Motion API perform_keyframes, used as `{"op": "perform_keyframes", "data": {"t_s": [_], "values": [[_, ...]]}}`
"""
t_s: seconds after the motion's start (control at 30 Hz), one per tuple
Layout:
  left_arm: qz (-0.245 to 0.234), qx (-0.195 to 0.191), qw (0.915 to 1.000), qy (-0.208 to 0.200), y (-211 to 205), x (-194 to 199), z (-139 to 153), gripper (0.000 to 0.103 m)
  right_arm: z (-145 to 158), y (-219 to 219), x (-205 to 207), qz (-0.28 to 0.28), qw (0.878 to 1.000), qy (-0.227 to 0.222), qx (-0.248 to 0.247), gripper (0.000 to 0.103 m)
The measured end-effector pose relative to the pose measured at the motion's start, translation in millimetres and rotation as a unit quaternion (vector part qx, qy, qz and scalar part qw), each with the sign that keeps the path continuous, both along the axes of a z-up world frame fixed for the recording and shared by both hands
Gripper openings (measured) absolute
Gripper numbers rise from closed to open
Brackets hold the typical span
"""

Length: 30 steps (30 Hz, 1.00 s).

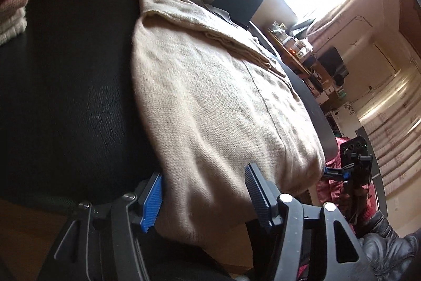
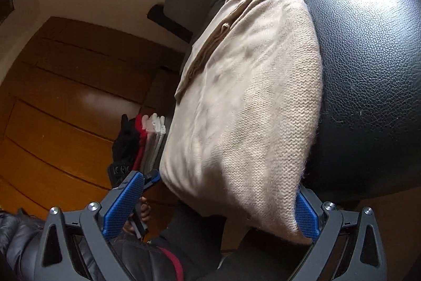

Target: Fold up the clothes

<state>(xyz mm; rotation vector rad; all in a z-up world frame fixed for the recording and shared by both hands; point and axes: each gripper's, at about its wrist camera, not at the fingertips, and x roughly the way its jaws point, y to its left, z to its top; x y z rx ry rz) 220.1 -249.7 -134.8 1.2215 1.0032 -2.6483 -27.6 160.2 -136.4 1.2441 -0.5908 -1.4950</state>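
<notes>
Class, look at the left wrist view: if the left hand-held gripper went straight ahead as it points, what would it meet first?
Most likely the beige sweater, already between the open jaws of the left hand-held gripper.

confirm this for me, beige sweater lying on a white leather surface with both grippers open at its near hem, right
Not quite: the surface is black leather, not white, as the left wrist view shows. The rest holds: the beige sweater lies on it, with the left gripper and right gripper open at its near hem.

The folded sweater lies on the counter ahead, its near edge between my left claw's fingers; towels sit far left.
</notes>
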Motion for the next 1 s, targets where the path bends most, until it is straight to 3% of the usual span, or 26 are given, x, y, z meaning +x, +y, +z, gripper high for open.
{"op": "perform_keyframes", "data": {"t_s": [0.2, 0.27, 0.3, 0.33, 0.37, 0.4, 0.53, 0.6, 0.63, 0.67, 0.83, 1.0], "values": [[-0.002, -0.003, 0.9998, -0.018, 13.0, -0.4, 0.3, 0.058, 8.9, -16.9, 12.7, 0.021, 0.997, 0.063, 0.048, 0.102], [-0.006, -0.011, 0.9996, -0.024, 13.4, 0.2, 0.1, 0.057, 13.0, -21.2, 13.6, 0.020, 0.994, 0.076, 0.081, 0.090], [-0.008, -0.011, 0.9995, -0.030, 15.2, -0.3, 0.5, 0.057, 12.3, -20.8, 14.6, 0.022, 0.992, 0.081, 0.095, 0.074], [-0.007, -0.008, 0.9993, -0.034, 15.6, 0.9, 0.2, 0.057, 11.4, -20.1, 15.6, 0.024, 0.990, 0.086, 0.108, 0.042], [-0.005, -0.004, 0.9993, -0.036, 15.6, 2.8, -1.3, 0.057, 10.5, -19.4, 16.5, 0.026, 0.988, 0.092, 0.122, 0.023], [-0.002, -0.001, 0.9993, -0.037, 15.7, 4.4, -2.8, 0.057, 9.6, -18.8, 17.5, 0.028, 0.986, 0.097, 0.135, 0.011], [0.005, -0.011, 0.9990, -0.044, 17.6, 0.0, -6.0, 0.057, -2.2, -15.0, 13.5, 0.033, 0.986, 0.087, 0.139, 0.012], [-0.003, -0.036, 0.9980, -0.052, 21.7, -2.3, -3.8, 0.052, -5.0, -9.3, 11.2, 0.036, 0.987, 0.081, 0.136, 0.013], [-0.013, -0.048, 0.9973, -0.054, 23.6, -3.0, -3.1, 0.033, -4.7, -5.3, 10.3, 0.039, 0.987, 0.081, 0.136, 0.013], [-0.023, -0.040, 0.9974, -0.056, 21.9, -3.1, -3.9, 0.007, -4.4, -1.2, 9.5, 0.041, 0.986, 0.081, 0.137, 0.013], [-0.060, -0.001, 0.9977, -0.031, 10.6, -0.1, 0.9, 0.008, 9.1, -5.0, 12.3, 0.064, 0.985, 0.100, 0.127, 0.016], [-0.090, 0.071, 0.9920, 0.052, -14.1, -3.1, 31.2, 0.008, 28.5, -13.4, 2.4, 0.066, 0.991, 0.097, 0.070, 0.016]]}}
